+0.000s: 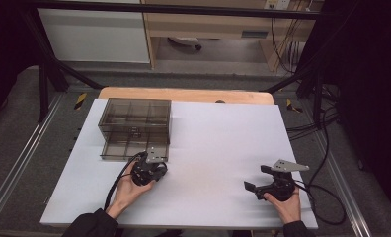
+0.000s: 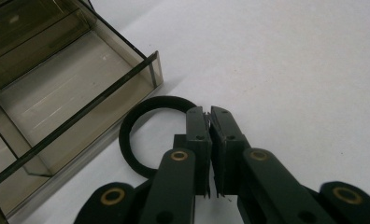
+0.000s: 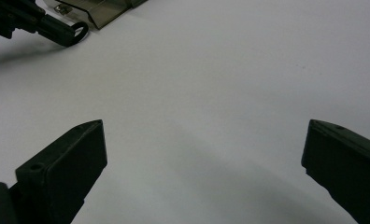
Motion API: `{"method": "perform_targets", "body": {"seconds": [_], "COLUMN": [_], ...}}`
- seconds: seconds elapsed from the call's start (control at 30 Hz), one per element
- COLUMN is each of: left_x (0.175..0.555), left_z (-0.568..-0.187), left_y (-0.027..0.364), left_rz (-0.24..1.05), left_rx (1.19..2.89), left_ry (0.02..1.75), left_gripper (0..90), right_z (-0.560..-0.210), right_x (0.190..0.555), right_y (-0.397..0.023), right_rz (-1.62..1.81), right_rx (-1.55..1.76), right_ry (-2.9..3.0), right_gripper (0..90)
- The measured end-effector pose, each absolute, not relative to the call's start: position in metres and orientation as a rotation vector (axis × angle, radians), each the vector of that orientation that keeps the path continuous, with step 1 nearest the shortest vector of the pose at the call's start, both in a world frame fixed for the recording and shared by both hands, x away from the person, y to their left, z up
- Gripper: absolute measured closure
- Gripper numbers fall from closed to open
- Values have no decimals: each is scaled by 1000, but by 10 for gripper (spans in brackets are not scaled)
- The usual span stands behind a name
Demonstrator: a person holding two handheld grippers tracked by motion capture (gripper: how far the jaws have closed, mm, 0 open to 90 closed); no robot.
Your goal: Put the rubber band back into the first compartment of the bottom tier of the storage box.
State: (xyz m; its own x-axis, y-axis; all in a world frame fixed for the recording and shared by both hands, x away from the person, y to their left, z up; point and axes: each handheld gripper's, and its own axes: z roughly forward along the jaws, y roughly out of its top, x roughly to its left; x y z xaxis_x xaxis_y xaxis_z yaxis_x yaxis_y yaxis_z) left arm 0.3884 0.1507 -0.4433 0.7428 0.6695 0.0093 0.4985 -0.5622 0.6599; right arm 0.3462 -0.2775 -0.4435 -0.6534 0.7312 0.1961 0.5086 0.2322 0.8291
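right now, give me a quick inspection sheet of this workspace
surface: white table top, bare across the middle, wooden edge at the far side
job's things: black ring lying on the table beside the smoky clear drawer box, whose lower drawer is pulled out
clutter: nothing seen
grippers: left gripper shut on the black ring's band beside the drawer's corner; right gripper open, holding nothing, over bare table
cables: black cable trails from the left gripper; more cables run off the table's right edge
surroundings: black frame bars, grey floor, wooden furniture behind
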Motion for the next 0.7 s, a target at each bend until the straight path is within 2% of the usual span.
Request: {"method": "perform_targets", "body": {"seconds": [0.7], "left_x": [384], "left_z": [-437], "left_y": [153], "left_rz": [338], "left_rx": [2275], "left_ry": [867], "left_gripper": [864], "right_z": [-443], "right_x": [346], "right_y": [-278], "right_rz": [1386], "right_rx": [1166], "right_ry": [2273], "right_gripper": [7]}}
